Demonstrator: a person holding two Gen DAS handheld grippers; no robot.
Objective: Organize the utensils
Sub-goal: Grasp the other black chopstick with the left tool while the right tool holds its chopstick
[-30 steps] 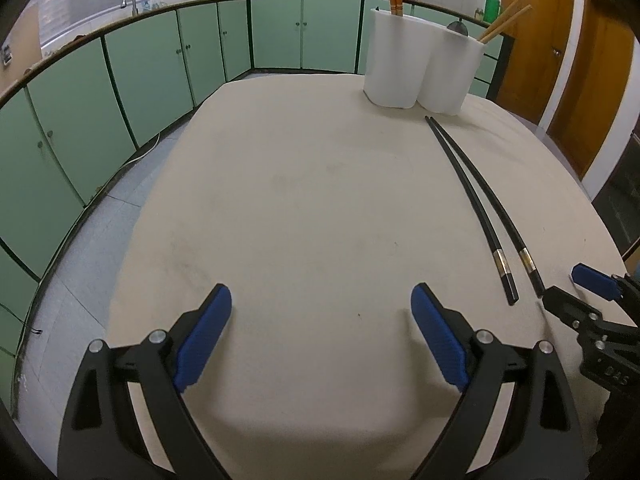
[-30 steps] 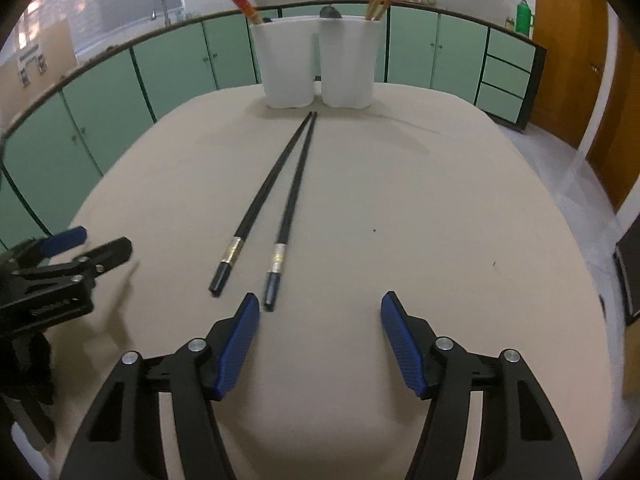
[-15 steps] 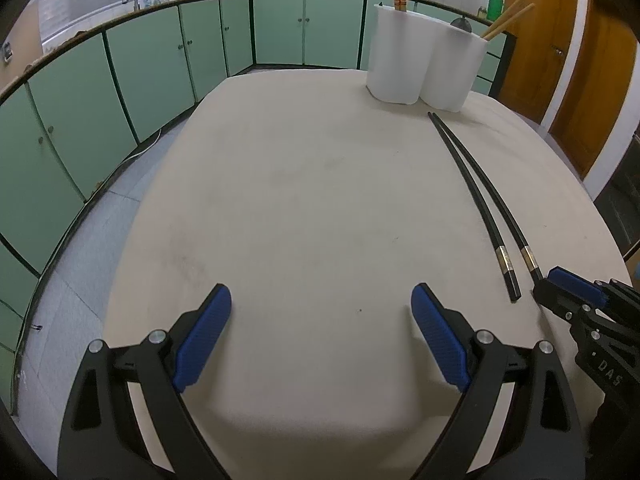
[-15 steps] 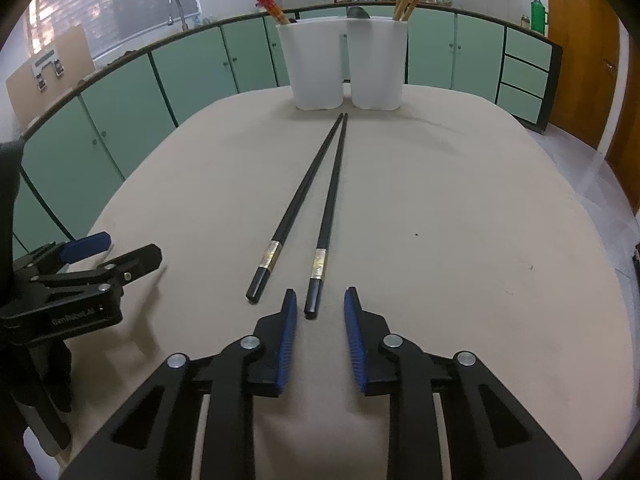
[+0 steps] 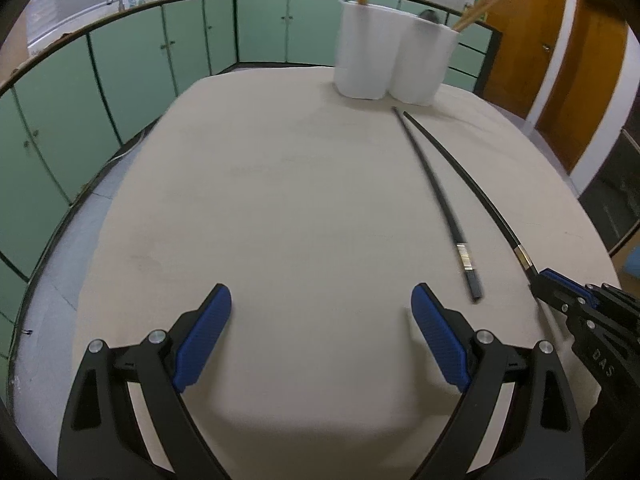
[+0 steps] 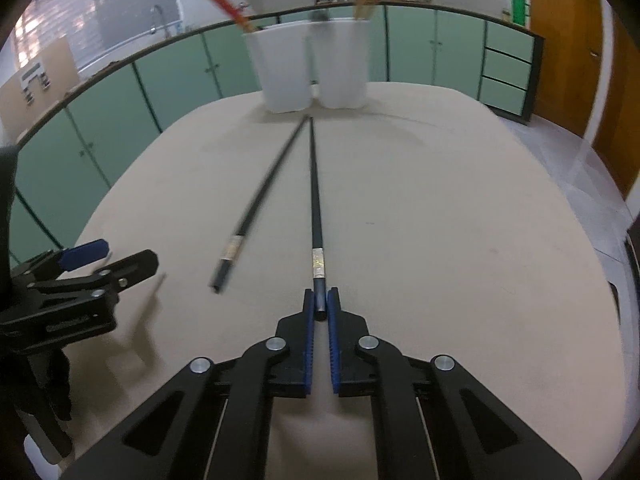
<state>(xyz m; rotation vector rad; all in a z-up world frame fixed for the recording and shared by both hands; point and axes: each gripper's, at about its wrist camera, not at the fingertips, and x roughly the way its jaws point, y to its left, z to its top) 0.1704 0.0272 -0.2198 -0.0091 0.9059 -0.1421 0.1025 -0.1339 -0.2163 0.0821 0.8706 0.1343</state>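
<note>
Held chopstick: the right-hand black chopstick (image 6: 316,204) lay lengthwise ahead of the right tool (image 6: 320,305), its butt end pinched between the blue pads, its banded part just ahead of the fingertips and its thin tip pointing at the holders.
Right tool: narrow, closed on that chopstick's butt end; whether the stick had left the worktop (image 6: 440,240) could not be told.
Other chopstick: the second black chopstick (image 6: 260,204) lay loose on the worktop just to the left of the right tool, blurred, its far tip nearly meeting the held one's.
Left tool: the left tool (image 5: 322,338) stood wide with nothing between its pads, over bare worktop, the loose stick just beyond its right finger.
Holders: two white utensil holders (image 6: 308,68) stood side by side at the far end, well ahead of both tools, already carrying red and wooden chopsticks.
Progress: judged early for this pair; one stick gripped, none of the two put in a holder, so lift, carry and drop were left, then the same for the other.
Change from earlier: a second before, the right tool had been wide and short of the sticks; it had since moved up and shut on the right one, while the left tool had hardly shifted.
</note>
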